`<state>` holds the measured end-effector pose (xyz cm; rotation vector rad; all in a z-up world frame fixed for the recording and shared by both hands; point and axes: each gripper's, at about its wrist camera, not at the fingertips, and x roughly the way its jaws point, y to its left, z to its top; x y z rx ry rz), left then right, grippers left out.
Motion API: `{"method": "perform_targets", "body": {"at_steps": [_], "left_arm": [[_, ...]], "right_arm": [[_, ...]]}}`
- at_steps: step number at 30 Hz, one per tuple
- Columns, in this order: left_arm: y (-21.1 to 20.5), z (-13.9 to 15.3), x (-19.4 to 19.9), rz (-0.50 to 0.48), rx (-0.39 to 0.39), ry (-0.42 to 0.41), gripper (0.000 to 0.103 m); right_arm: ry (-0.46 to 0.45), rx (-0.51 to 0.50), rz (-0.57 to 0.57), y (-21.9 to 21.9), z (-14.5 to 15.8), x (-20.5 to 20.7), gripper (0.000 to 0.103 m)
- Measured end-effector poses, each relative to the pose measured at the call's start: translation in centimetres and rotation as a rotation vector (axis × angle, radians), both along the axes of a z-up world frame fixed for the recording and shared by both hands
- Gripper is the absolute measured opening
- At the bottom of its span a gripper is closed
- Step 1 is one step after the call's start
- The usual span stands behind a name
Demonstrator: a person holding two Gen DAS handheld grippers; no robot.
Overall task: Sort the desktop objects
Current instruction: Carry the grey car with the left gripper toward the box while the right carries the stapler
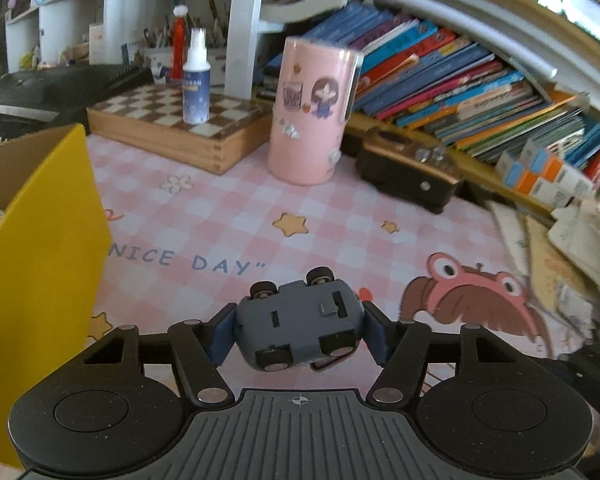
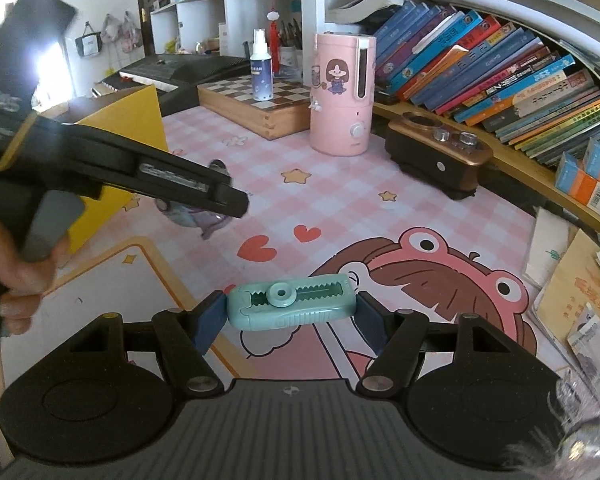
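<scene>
A grey-blue toy car (image 1: 300, 324) lies upside down, wheels up, between the blue pads of my left gripper (image 1: 299, 332), and both pads press on its sides. Whether it rests on the pink checked desk mat (image 1: 228, 208) I cannot tell. In the right wrist view the left gripper (image 2: 220, 204) reaches in from the left in a person's hand (image 2: 24, 280), with the car a blur under its tip. My right gripper (image 2: 289, 316) is shut on a teal plastic stationery piece (image 2: 292, 306) with a toothed slot, held crosswise above the mat.
An open cardboard box with a yellow outside (image 1: 40, 240) stands at the left. Behind are a chessboard box (image 1: 172, 128) with a spray bottle (image 1: 196, 80), a pink humidifier (image 1: 312, 116), a brown device (image 1: 412, 172) and slanting books (image 1: 460, 80). Loose papers (image 2: 572, 280) lie right.
</scene>
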<state>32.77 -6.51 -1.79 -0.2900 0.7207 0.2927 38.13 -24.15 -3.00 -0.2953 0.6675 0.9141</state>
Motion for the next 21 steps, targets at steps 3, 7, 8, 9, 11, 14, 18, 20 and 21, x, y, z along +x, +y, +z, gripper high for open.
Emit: {"method": "perform_targets", "body": {"at_steps": [3,7,8,9,11,14,18,20,21], "left_arm": [[-0.4,1.1,-1.4,-0.016,-0.002,-0.027,0.064],[-0.6,2.5,-3.4,-0.028,-0.007,-0.056,0.064],[-0.7,2.7,-3.9,-0.03,-0.007,-0.064,0.064],[-0.7,3.0,-4.4,-0.033,-0.006,-0.07,0.064],[-0.7,3.5,-5.5,-0.043,0.0,-0.082,0.064],[-0.6,4.2,-7.2,-0.05,-0.006,-0.1,0.064],[-0.4,4.9,-9.3,-0.062,-0.012,-0.122,0.064],[-0.3,5.1,-10.5,-0.072,-0.004,-0.128,0.064],[-0.2,5.2,-11.0,-0.076,-0.002,-0.131,0.064]], "right_arm": [[-0.003,0.007,-0.011,-0.2,0.5,-0.5,0.067],[-0.007,0.016,-0.026,-0.5,1.2,-1.5,0.067],[-0.011,0.016,-0.03,-0.5,1.4,-1.8,0.067],[-0.017,0.014,-0.036,-0.5,1.6,-2.2,0.067],[-0.025,0.015,-0.044,-0.5,2.0,-3.0,0.067],[-0.029,0.019,-0.052,-0.5,2.6,-4.2,0.067],[-0.04,0.013,-0.055,-0.2,3.4,-6.1,0.067],[-0.042,0.013,-0.059,-0.1,3.8,-7.1,0.067],[-0.039,0.012,-0.062,0.1,3.9,-7.6,0.067]]}}
